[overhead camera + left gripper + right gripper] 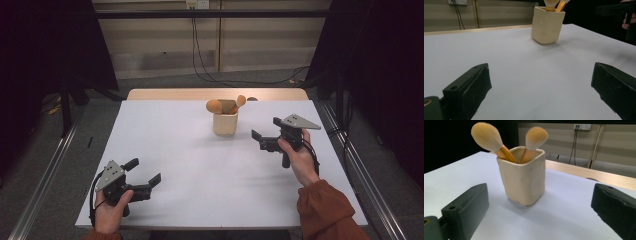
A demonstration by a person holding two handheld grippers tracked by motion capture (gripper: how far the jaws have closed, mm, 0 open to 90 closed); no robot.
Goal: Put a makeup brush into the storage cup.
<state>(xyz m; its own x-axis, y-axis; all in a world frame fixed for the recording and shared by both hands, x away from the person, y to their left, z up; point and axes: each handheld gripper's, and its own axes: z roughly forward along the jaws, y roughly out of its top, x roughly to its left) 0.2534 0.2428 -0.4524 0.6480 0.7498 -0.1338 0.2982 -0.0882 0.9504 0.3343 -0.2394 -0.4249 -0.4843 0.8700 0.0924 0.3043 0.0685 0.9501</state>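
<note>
My right tool (264, 136), jaws apart (like my left tool (143, 174)), should approach one makeup brush (489, 140) in the cup (523, 180) slowly.

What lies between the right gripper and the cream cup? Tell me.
Nothing: bare white table separates the open right gripper from the cream cup holding two brushes, seen in the right gripper view.

The left gripper (541, 87) hangs low over the white table (519, 65), and its two black jaws stand wide apart with nothing between them. A cream holder (547, 25) stands upright near the far edge of the table, with two brush handles (560, 6) inside. At the upper right corner a hand (628, 22) holds the other gripper (615, 9).
</note>
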